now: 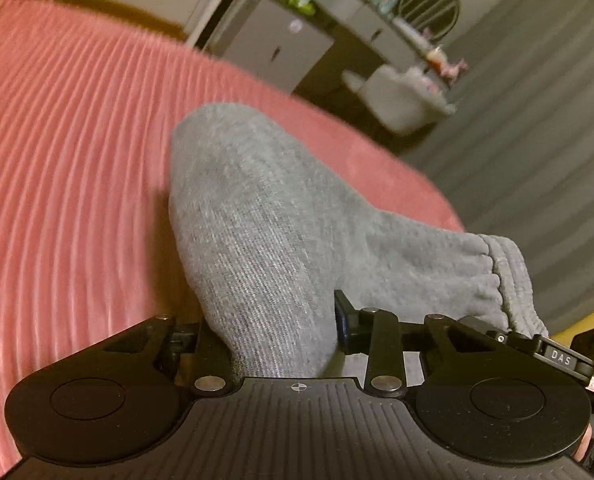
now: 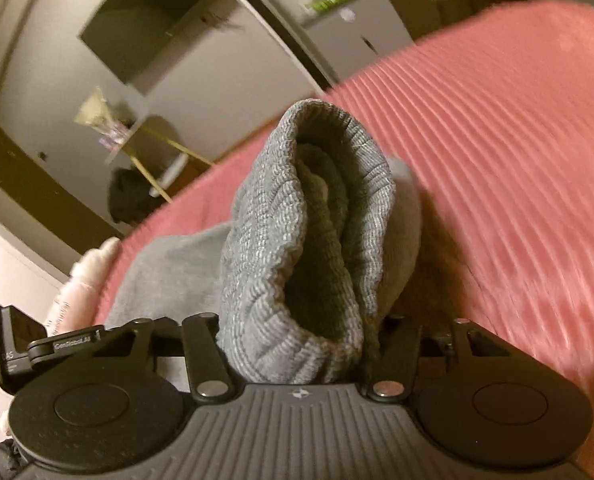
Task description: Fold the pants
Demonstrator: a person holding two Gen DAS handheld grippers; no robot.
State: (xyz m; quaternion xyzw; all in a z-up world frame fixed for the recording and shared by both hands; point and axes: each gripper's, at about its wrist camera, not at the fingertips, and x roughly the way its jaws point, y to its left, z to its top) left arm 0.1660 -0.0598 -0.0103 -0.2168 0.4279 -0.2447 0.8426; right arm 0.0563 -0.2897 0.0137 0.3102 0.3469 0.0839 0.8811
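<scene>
Pink ribbed bedspread (image 1: 77, 160) underneath. Your left gripper (image 1: 269, 344) clamps gray pants (image 1: 265, 220) fabric; your right gripper (image 2: 297, 344) pinches the ribbed cuff (image 2: 273, 248), cloth bunched between both jaws, lifted.

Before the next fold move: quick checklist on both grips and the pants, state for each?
1. Left gripper has fabric between its fingers: ok, the grey pants fill the gap.
2. Right gripper holds the ribbed cuff: ok, the cuff bunches up out of its fingers.
3. All cuff layers are caught: cannot tell, the pinch is hidden by fabric.
4. Pants lie over the pink ribbed bedspread: ok in both wrist views.
5. Fabric is flat and aligned for a fold: not ok, it is bunched and lifted at both grips.
6. Images are sharp enough to judge edges: not ok, background and bedspread are blurred.
</scene>
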